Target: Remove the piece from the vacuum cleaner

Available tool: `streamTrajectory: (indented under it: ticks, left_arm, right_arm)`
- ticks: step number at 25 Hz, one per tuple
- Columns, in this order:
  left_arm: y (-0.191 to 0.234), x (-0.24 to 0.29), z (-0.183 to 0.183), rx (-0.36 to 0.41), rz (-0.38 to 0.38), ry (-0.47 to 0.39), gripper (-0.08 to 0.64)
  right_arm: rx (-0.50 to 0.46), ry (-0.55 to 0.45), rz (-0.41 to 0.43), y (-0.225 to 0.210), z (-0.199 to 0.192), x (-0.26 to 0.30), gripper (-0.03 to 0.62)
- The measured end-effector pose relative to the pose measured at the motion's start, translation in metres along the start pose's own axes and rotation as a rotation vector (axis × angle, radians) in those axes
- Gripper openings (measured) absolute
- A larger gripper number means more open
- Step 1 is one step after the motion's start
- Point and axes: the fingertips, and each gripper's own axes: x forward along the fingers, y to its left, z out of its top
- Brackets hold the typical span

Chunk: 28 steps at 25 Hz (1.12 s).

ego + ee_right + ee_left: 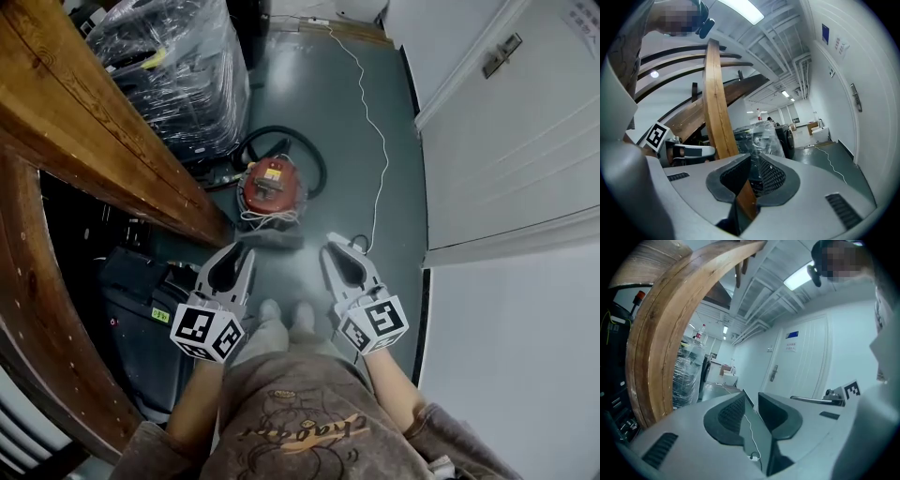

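1. Vacuum cleaner (272,187): red canister type. It stands on the grey-green floor (319,84) ahead of both tongs, near the foot of the wooden beam (103,122). Neither tongs touches it, and which part is the removable piece cannot be told.
2. Hose (317,155): black, looped round the far side of the canister.
3. Cable (373,122): white, thin. It trails along the floor from the far wall to a spot right of the cleaner.
4. Left tongs (242,249): pointed toward the cleaner. In the left gripper view (751,394) the jaws stand slightly apart and empty, with floor and cable showing through the gap.
5. Right tongs (336,242): alongside the left, pointed the same way. In the right gripper view (754,157) the jaws are narrowly apart with nothing between them, and the beam and wrapped goods lie beyond.
6. Marker cubes: one on each tongs, left (206,330) and right (373,323).
7. Shrink-wrapped stack (173,66): dark goods under clear film, beyond the beam and left of the cleaner.
8. Door (506,150): white, closed, on the right, with a metal handle (503,54).
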Motion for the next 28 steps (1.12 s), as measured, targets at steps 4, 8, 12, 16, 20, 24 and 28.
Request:
streamTrajectory:
  ticks: [4, 8, 12, 16, 20, 24, 28]
  left_arm:
    - [0.007, 0.002, 0.001, 0.007, -0.02, 0.007, 0.143]
    - [0.009, 0.003, -0.004, 0.004, -0.057, 0.032, 0.249]
    - [0.016, 0.01, -0.015, 0.032, -0.069, 0.087, 0.255]
    - [0.03, 0.024, -0.043, 0.079, -0.082, 0.191, 0.26]
    - [0.047, 0.04, -0.077, 0.133, -0.1, 0.291, 0.285]
    - [0.074, 0.058, -0.117, 0.144, -0.091, 0.372, 0.287]
    - [0.102, 0.075, -0.165, 0.188, -0.094, 0.455, 0.287]
  right_arm:
    - [-0.014, 0.03, 0.016, 0.006, -0.009, 0.01, 0.18]
    - [-0.046, 0.098, 0.029, 0.009, -0.022, 0.016, 0.244]
    - [-0.057, 0.146, 0.053, 0.007, -0.032, 0.021, 0.244]
    - [-0.08, 0.226, 0.086, -0.001, -0.056, 0.032, 0.242]
    - [-0.115, 0.307, 0.122, -0.009, -0.087, 0.047, 0.242]
    - [-0.136, 0.37, 0.139, -0.022, -0.122, 0.067, 0.242]
    - [-0.161, 0.438, 0.151, -0.039, -0.168, 0.089, 0.242]
